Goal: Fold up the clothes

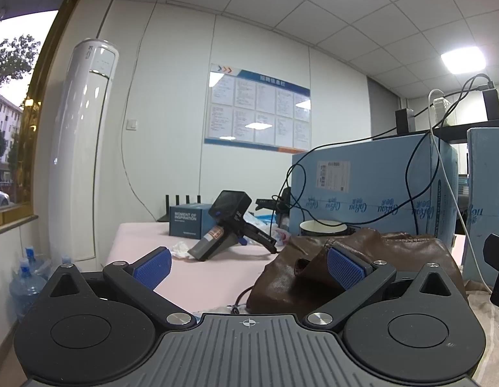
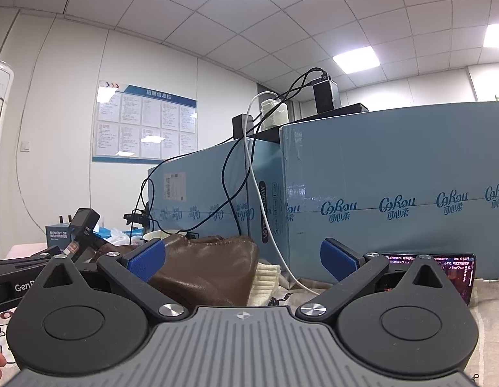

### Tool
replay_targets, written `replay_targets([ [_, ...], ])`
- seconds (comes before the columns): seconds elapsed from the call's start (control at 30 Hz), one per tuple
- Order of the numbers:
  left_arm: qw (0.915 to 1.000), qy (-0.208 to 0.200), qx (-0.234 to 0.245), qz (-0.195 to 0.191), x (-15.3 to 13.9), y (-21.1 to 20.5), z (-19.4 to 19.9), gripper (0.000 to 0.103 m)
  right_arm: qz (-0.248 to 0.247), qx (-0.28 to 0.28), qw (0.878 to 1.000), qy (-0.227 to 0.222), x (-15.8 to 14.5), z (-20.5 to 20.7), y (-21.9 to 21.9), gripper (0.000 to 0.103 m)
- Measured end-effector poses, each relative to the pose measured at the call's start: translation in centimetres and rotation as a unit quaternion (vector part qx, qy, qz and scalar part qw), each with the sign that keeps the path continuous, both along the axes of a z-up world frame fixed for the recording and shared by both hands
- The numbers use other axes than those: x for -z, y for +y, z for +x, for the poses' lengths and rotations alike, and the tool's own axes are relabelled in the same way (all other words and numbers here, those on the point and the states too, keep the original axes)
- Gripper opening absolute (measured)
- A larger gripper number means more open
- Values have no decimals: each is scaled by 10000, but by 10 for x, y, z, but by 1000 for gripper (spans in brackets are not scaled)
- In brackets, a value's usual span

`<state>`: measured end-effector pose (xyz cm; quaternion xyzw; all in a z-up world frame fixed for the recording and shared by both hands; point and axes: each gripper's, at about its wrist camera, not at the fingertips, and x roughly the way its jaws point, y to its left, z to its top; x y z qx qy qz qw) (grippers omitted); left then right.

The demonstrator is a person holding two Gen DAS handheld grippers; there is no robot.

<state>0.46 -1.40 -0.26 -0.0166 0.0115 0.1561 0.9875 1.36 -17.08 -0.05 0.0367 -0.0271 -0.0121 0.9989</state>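
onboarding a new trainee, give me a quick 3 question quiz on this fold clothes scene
1. True or false: the left gripper is shut on the brown leather garment.
2. Multiple choice: what lies right of the garment beside the right gripper? A) red towel B) cream ribbed knit fabric C) green cap
3. Fill in: the glowing phone screen leans against a large light-blue ____.

Key: 1 false, both grippers are open and hold nothing; 2 B; 3 carton.
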Motion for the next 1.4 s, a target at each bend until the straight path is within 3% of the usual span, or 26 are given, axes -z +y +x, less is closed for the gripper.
replay_targets([
  [1.4, 10000, 36, 23, 32, 1, -1, 1, 103, -137, -120, 9997, 161, 1, 7, 4, 103],
])
